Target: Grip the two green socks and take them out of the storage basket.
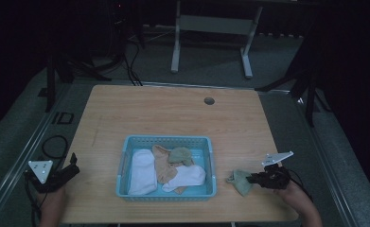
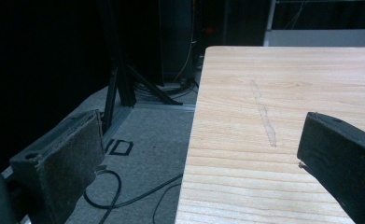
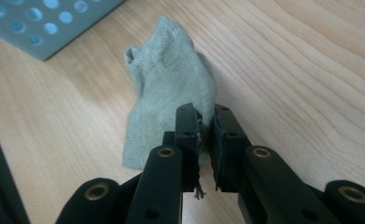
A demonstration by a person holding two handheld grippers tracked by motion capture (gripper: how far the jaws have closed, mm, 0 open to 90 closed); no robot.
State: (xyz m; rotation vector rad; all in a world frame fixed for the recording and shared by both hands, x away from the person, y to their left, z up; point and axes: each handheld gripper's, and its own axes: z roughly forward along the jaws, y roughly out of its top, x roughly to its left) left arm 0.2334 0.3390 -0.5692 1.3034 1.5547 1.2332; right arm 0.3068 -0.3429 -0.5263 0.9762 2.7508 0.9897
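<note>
A grey-green sock lies on the wooden table just right of a light blue basket. My right gripper is shut on the sock's near end, low over the tabletop; in the high view the gripper sits at the sock near the table's front right. The basket holds a white sock, a tan sock, another white sock and a green sock. My left gripper hangs open at the table's left edge, nothing between its jaws.
A round cable hole is in the table's far side. Cables trail on the grey floor left of the table. A white table frame stands behind. Bare tabletop lies beyond the basket.
</note>
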